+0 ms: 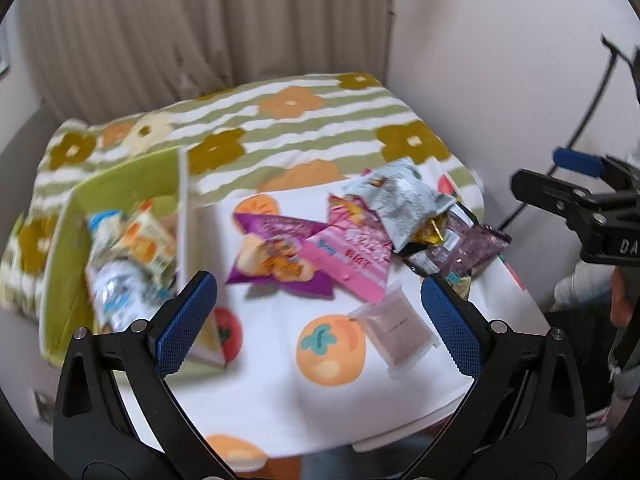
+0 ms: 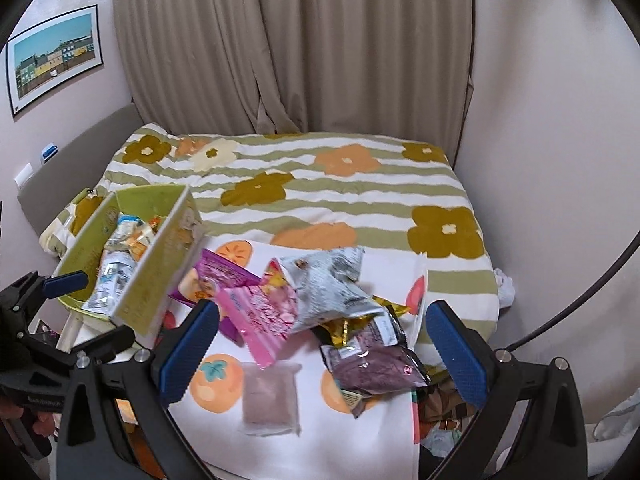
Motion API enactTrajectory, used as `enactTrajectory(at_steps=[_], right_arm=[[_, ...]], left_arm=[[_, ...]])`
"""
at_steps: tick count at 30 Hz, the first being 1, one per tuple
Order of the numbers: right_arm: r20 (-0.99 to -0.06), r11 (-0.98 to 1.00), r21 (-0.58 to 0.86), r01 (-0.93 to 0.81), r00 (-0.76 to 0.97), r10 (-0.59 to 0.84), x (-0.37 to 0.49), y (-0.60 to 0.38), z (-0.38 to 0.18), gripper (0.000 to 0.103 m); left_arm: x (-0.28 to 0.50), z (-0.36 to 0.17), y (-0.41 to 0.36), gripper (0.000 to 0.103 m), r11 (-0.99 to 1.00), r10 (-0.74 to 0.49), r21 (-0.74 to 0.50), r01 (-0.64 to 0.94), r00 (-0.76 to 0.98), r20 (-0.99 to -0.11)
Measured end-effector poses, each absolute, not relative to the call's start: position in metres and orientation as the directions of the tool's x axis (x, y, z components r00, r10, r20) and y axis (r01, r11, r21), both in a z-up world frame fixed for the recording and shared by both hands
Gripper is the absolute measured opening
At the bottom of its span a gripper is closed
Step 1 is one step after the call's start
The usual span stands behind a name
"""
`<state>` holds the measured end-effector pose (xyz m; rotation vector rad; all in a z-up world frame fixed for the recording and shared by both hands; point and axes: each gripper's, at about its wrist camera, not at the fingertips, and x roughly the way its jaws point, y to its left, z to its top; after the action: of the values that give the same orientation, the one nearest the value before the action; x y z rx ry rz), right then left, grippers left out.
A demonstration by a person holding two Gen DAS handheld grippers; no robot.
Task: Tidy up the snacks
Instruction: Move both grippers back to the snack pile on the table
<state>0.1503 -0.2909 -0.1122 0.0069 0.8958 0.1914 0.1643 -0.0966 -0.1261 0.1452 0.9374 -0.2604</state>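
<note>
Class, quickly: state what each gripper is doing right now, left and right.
Left gripper: open, holding nothing, above the table.
Right gripper: open, holding nothing, above the snack pile.

Beige curtains (image 2: pixel 292 48) behind flowered bed (image 2: pixel 320 184); framed picture (image 2: pixel 54 58) on wall.

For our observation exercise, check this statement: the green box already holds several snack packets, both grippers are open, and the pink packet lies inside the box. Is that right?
Not quite. The pink packet lies outside the green box, on the white fruit-print cloth with the other loose snacks, as the right wrist view shows. The rest stands: the box already holds several packets, and the left gripper and right gripper are both open.
</note>
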Motion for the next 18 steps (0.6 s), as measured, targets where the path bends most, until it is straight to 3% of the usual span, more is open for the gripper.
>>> enactTrajectory(at_steps=[9, 18], right_arm=[[-0.823, 0.979, 0.126, -0.16, 0.534, 0.193, 0.197, -0.314, -0.158, 0.103], [-0.874, 0.961, 0.18, -0.208, 0.415, 0.254, 0.252, -0.311, -0.215, 0.103]], left_arm=[[0.234, -0.183, -0.139, 0.101, 0.891, -0.239, -0.025, 0.453, 0.422, -0.874], [0.291, -0.239, -0.149, 0.101, 0.866, -0.257, -0.093, 0.491, 0.278, -0.926]])
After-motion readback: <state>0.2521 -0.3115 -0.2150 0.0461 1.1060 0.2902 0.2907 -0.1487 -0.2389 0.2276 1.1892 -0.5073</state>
